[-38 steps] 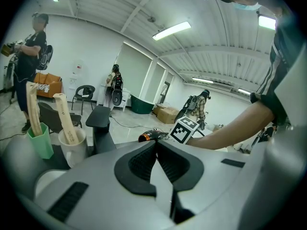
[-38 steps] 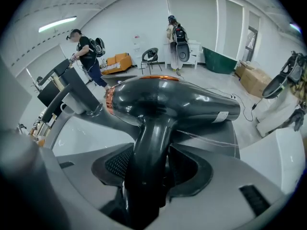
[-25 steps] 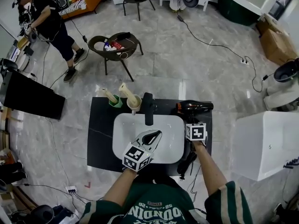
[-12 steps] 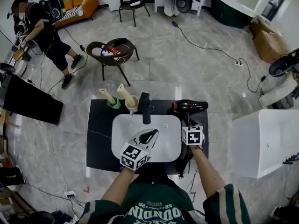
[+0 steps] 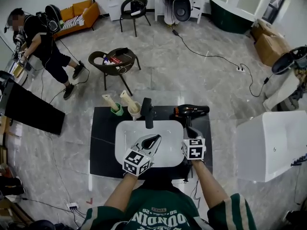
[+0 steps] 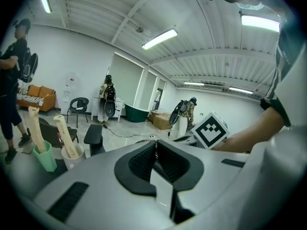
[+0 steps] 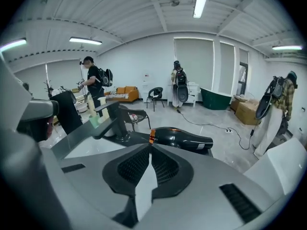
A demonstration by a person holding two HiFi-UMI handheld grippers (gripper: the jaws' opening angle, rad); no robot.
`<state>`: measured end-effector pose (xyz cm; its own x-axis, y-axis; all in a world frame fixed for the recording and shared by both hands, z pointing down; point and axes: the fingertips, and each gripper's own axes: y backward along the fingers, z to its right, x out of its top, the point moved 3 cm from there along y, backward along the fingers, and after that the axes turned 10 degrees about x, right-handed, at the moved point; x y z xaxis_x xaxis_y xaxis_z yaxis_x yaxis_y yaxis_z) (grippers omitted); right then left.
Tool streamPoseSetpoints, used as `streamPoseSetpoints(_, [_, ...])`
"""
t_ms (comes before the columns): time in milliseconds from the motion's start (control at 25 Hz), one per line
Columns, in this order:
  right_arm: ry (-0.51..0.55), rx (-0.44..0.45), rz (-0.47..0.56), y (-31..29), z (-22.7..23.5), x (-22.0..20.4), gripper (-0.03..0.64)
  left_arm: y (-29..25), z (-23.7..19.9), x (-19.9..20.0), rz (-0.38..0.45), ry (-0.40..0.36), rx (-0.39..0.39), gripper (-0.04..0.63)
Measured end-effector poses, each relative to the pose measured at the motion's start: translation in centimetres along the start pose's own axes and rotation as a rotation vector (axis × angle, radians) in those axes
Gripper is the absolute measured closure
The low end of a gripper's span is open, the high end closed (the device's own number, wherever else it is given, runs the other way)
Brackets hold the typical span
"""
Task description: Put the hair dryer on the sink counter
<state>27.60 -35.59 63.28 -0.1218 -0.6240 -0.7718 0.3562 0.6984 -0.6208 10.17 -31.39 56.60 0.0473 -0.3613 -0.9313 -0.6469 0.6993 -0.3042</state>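
- head view: hair dryer [image 5: 192, 110] lies flat on black bench [image 5: 103, 143], back-right of white sink [image 5: 170, 128], just right of faucet [image 5: 147, 113]. neither claw touches it, so placing looks done; prob only backing off left.
- same view: left claw [image 5: 152, 140] over basin, right claw [image 5: 191, 134] above bench's right part, apart from dryer. two cups w/ brushes [image 5: 125, 104] behind sink. grey tiled floor [image 5: 192, 66], chair [image 5: 115, 56], person [image 5: 45, 42] far left.
- left gripper view: left claw [image 6: 156, 145] pads together, nothing held.
- right gripper view: right claw [image 7: 150, 145] jaws just closed, pads meet, nothing betw them; dryer [image 7: 184, 139] beyond tips on bench.
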Motion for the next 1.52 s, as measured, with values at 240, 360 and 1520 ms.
streamPoseSetpoints(240, [0.055, 0.017, 0.074, 2.4, -2.6, 0.9, 0.569, 0.8, 0.3, 1.0, 0.02, -0.029, -0.002, 0.574])
streamPoseSetpoints(360, [0.071, 0.031, 0.143, 4.1, -3.9, 2.2, 0.571, 1.1, 0.4, 1.5, 0.03, -0.036, -0.004, 0.574])
streamPoseSetpoints(1520, [0.137, 0.096, 0.276, 8.9, -6.6, 6.7, 0.575, 0.5, 1.9, 3.0, 0.056, -0.067, -0.033, 0.573])
